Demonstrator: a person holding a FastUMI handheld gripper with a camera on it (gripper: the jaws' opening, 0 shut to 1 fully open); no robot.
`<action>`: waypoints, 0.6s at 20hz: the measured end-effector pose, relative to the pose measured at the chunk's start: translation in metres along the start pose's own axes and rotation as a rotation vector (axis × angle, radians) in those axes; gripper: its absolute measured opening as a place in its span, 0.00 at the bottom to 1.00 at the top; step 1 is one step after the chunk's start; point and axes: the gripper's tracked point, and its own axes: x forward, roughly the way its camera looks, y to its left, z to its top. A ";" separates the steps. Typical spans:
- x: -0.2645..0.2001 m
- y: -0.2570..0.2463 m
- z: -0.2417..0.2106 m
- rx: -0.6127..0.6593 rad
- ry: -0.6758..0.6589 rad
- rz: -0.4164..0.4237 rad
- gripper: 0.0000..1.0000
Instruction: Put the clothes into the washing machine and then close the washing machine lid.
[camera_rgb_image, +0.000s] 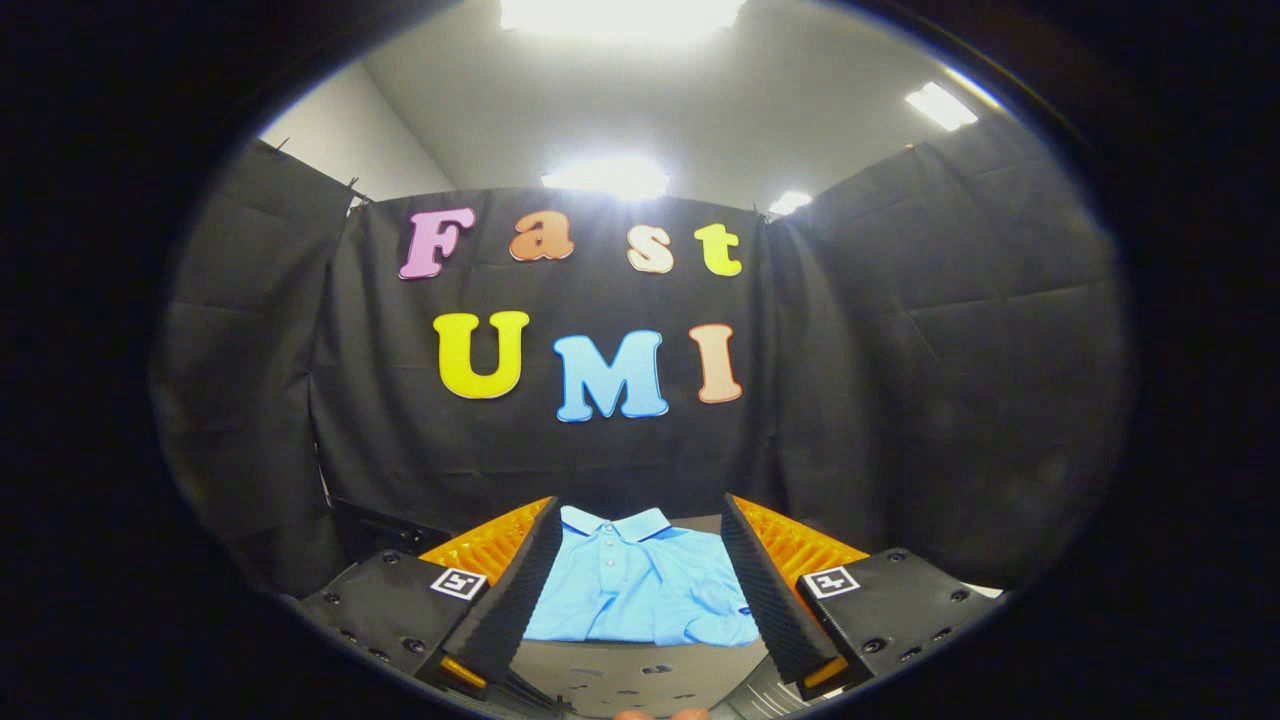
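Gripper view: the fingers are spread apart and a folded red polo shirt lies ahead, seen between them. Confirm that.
Not quite: the polo shirt is light blue, not red. The gripper view shows it folded, lying ahead of the gripper, whose fingers are spread apart and touch nothing.

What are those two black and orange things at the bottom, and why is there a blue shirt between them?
Those are the two fingers of a gripper, a grabbing tool that a person holds in a hand. A small camera rides on the tool and looks forward along the fingers, so you see what the tool sees. The fingers stand apart, open, and hold nothing. Ahead, seen through the gap between them, a light blue polo shirt lies folded flat on a table. Black cloth hangs behind it as the booth's wall, with ceiling lights above.
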 end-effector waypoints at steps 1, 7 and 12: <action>0.017 -0.003 -0.004 -0.006 0.038 -0.003 0.99; 0.096 0.019 -0.071 0.029 0.306 0.094 0.97; 0.130 0.039 -0.117 0.065 0.415 0.127 0.98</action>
